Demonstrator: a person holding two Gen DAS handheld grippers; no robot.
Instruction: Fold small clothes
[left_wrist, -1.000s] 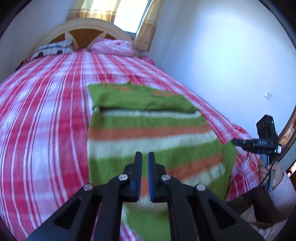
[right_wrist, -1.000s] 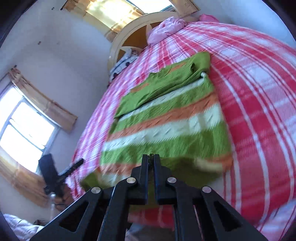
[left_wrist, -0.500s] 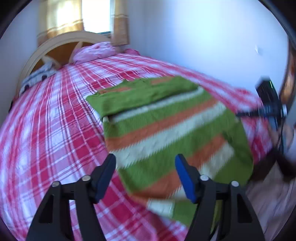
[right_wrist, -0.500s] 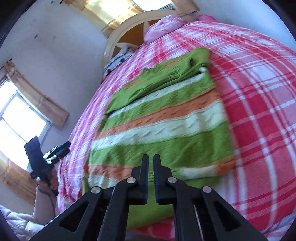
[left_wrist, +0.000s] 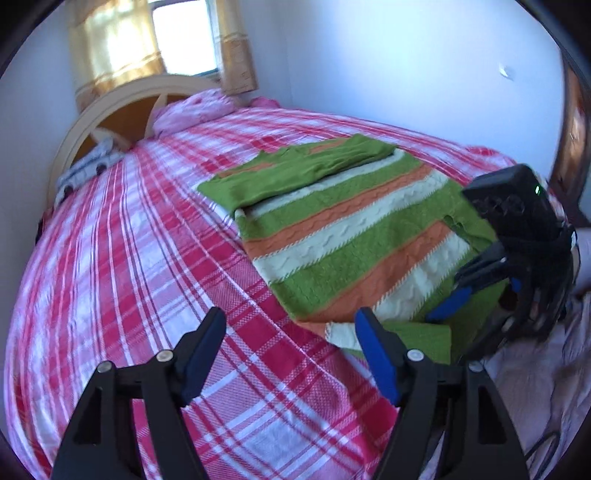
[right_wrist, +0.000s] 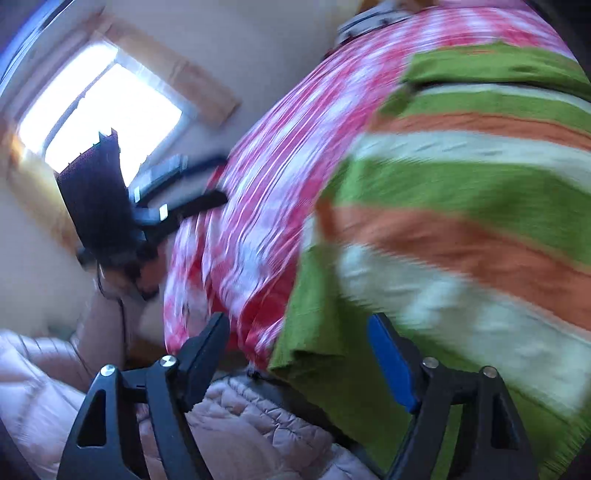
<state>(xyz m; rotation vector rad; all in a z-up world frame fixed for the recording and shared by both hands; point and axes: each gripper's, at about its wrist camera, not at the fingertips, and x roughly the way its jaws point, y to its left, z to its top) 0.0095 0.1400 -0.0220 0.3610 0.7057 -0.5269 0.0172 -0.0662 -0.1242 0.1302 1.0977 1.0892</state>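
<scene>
Sweater (left_wrist: 354, 236), striped green, orange and white, lies flat on the red plaid bed (left_wrist: 147, 266), upper part folded down over the body, hem at the bed's near edge. Left gripper (left_wrist: 290, 334) fingers spread wide, nothing between them, over plaid beside the hem corner. Right gripper (right_wrist: 299, 341) fingers likewise spread wide, holding nothing, at the hem; that view is motion-blurred.

Chunky cable-knit wool sweater (left_wrist: 354, 236), matt; woven plaid cotton bedspread (left_wrist: 147, 258); glossy painted wooden headboard (left_wrist: 122, 110).
</scene>
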